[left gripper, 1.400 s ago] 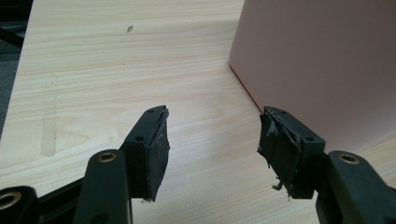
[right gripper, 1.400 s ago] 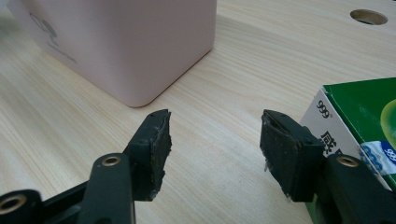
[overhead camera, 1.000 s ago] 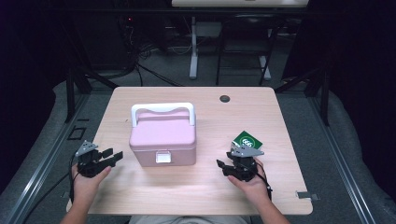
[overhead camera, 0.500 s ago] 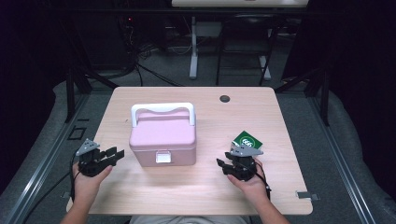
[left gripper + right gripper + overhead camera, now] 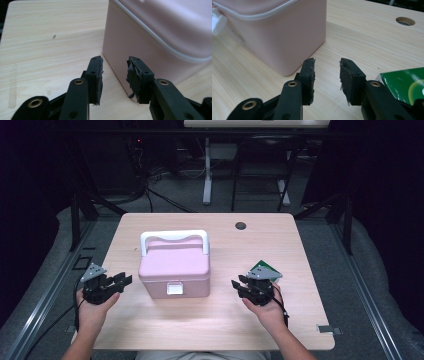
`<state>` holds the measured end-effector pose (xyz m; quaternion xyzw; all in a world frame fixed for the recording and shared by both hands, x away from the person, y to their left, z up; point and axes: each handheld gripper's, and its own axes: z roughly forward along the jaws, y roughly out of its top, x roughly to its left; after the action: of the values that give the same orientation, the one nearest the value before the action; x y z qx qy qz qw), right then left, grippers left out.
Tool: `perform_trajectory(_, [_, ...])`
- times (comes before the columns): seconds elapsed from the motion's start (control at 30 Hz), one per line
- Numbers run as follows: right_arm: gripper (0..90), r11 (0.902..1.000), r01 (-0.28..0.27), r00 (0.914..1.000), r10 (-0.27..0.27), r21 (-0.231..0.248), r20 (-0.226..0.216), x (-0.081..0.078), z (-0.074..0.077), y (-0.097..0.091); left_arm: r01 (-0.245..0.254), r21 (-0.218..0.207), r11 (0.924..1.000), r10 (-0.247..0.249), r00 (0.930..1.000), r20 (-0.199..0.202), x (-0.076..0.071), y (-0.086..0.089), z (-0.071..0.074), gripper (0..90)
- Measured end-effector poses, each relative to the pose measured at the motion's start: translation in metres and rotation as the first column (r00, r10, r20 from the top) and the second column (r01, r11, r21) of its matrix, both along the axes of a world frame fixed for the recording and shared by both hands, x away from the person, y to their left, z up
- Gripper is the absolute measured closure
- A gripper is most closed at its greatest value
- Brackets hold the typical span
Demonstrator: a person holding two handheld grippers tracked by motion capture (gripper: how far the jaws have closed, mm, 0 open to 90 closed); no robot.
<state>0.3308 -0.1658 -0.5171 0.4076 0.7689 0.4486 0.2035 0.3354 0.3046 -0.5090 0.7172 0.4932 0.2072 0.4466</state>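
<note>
High view: pink box (image 5: 174, 270) sits between both grippers' empty jaws, which have been closing.

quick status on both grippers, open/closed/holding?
Left gripper: open, jaws just been closing, nothing between them, beside the pink box.
Right gripper: open, jaws just been closing, nothing between them, green packet beside it.

Bright tabletop (dark, dim surroundings)

The box (image 5: 174, 268) sits mid-table (image 5: 215, 330), left gripper (image 5: 121, 280) and right gripper (image 5: 239, 285) flanking it.
</note>
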Motion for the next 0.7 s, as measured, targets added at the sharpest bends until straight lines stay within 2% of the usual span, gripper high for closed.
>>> perform_trajectory(0.1, [66.3,0.9998,0.013,0.9999,-0.013,-0.018,-0.006,0.010,0.000,0.005,-0.001,-0.008,1.0000,0.001,1.0000,-0.004,0.006,0.000,0.004,66.9])
perform_trajectory(0.17, [67.7,0.9997,0.024,0.9990,-0.024,0.008,-0.039,0.024,-0.002,0.010,-0.006,-0.005,1.0000,0.006,0.9999,-0.009,0.011,-0.001,0.007,70.2])
perform_trajectory(0.3, [68.7,0.9995,0.026,0.9990,-0.025,0.016,-0.037,0.036,-0.002,0.019,-0.009,-0.014,0.9999,0.009,1.0000,-0.004,0.015,-0.003,0.010,71.0])
perform_trajectory(0.4, [69.2,0.9996,0.025,0.9992,-0.024,0.015,-0.031,0.040,-0.002,0.023,-0.010,-0.019,0.9998,0.010,0.9999,0.002,0.013,-0.003,0.009,71.1])
perform_trajectory(0.53, [69.8,0.9990,0.023,0.9990,-0.021,0.038,-0.039,0.045,-0.005,0.030,0.014,-0.005,0.9999,-0.014,0.9998,-0.011,0.009,-0.006,0.002,72.6])
perform_trajectory(0.7, [70.3,0.9994,-0.005,0.9994,0.006,0.035,-0.035,0.045,-0.006,0.040,0.047,-0.007,0.9989,-0.047,0.9988,-0.008,0.009,-0.013,0.000,75.4])
